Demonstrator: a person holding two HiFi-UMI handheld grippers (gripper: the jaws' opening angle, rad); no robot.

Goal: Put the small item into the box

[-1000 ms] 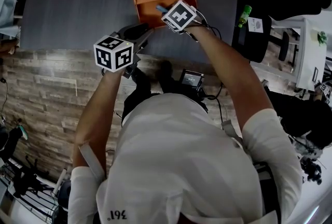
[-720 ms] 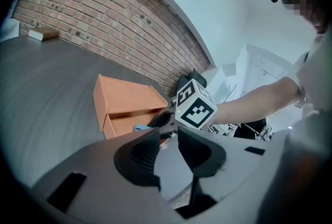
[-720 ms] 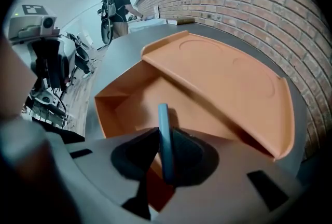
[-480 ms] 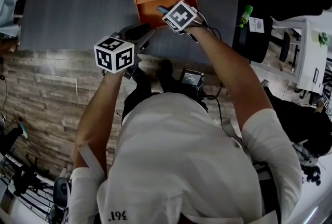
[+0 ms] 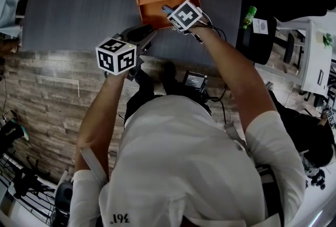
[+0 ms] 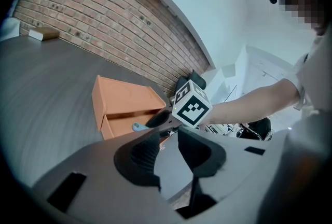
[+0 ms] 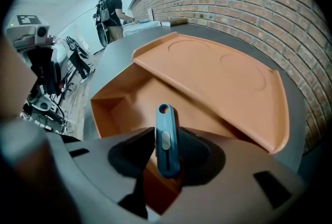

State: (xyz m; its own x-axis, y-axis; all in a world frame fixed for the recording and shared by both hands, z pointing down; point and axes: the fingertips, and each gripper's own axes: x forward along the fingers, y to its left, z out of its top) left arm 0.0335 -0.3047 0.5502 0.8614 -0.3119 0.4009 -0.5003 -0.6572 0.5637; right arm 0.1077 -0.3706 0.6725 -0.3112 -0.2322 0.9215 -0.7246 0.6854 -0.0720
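Grey surface (image 5: pixel 79 5) carried everything. Near its front edge the left gripper (image 6: pixel 168 140) hovered, fingers apart and empty. Beyond it, the right gripper (image 7: pixel 168 148) had its fingers opening around the small blue item (image 7: pixel 166 124), over the orange box's (image 7: pixel 218 78) open compartment. Farther back stood a brick wall (image 7: pixel 249 0).
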